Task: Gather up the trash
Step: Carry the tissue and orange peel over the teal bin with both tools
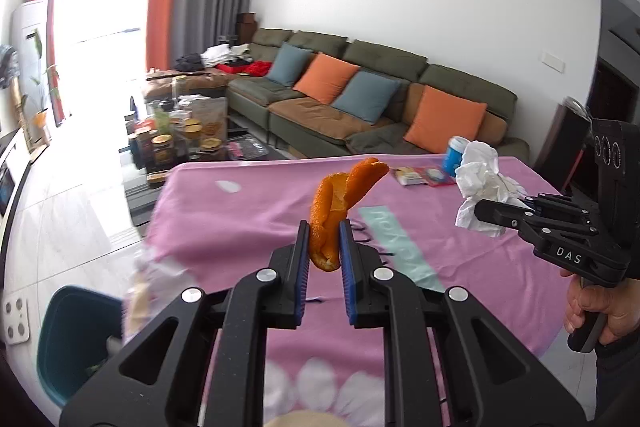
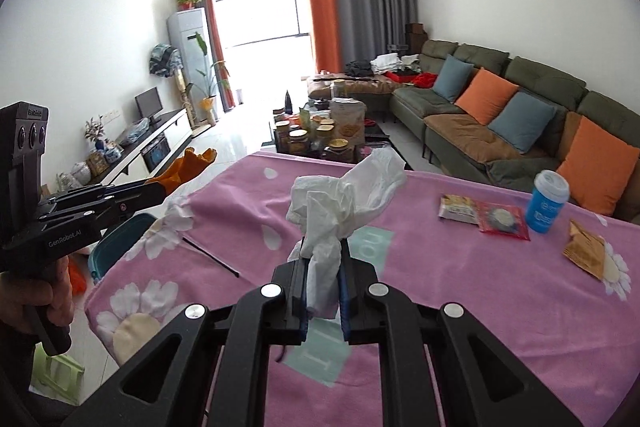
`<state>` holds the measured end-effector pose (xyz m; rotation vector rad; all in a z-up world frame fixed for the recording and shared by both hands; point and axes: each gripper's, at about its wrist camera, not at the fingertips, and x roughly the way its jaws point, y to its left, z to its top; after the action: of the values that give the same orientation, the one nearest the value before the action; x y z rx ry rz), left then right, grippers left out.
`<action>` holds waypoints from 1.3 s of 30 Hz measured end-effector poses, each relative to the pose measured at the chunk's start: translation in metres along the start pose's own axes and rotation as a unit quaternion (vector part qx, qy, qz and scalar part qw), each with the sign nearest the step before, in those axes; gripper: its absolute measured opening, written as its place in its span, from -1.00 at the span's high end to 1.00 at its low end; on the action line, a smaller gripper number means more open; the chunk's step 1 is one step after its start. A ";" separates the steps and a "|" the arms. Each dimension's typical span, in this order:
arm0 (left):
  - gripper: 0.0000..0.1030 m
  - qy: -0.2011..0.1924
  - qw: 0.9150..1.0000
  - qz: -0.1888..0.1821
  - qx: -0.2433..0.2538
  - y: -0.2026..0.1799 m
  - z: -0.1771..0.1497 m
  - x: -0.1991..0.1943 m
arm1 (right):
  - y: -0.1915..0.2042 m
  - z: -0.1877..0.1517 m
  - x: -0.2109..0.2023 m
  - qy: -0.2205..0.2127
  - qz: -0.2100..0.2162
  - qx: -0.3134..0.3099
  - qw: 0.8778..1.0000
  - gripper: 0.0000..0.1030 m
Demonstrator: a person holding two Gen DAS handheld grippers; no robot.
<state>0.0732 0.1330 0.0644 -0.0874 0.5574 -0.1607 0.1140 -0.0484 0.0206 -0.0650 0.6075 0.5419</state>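
An orange peel (image 1: 340, 211) is clamped between the nearly closed jaws of the left gripper (image 1: 325, 245) and is held up above the table (image 1: 224, 227), which is covered by a pink flowered cloth. A crumpled white tissue (image 2: 340, 203) is pinched in the nearly closed jaws of the right gripper (image 2: 325, 267), also raised over the table. In the left wrist view the right gripper is seen at the right of the peel, with the tissue bunched at its tips. A teal bin (image 1: 76, 339) is seen on the floor below the table's left edge. At the table's far right side a blue cup (image 2: 548, 205), a red packet (image 2: 502, 221) and a pale packet (image 2: 458, 207) are left lying side by side, and a brown wrapper (image 2: 584, 251) lies nearer along the right edge.
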 end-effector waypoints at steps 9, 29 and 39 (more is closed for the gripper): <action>0.71 -0.013 0.993 0.097 -0.060 0.095 -0.030 -0.072 | 0.102 0.022 0.049 0.017 0.093 -0.062 0.994 0.80; 0.71 0.003 0.966 0.211 -0.151 0.244 -0.101 -0.159 | 0.276 0.047 0.139 0.092 0.218 -0.188 0.953 0.80; 0.71 0.045 0.957 0.218 -0.185 0.275 -0.137 -0.135 | 0.321 0.030 0.196 0.169 0.218 -0.236 0.932 0.80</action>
<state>-0.0775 0.4219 -0.0158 -0.3194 0.6798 0.3744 0.1030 0.3253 -0.0328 -0.4949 0.8229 1.1187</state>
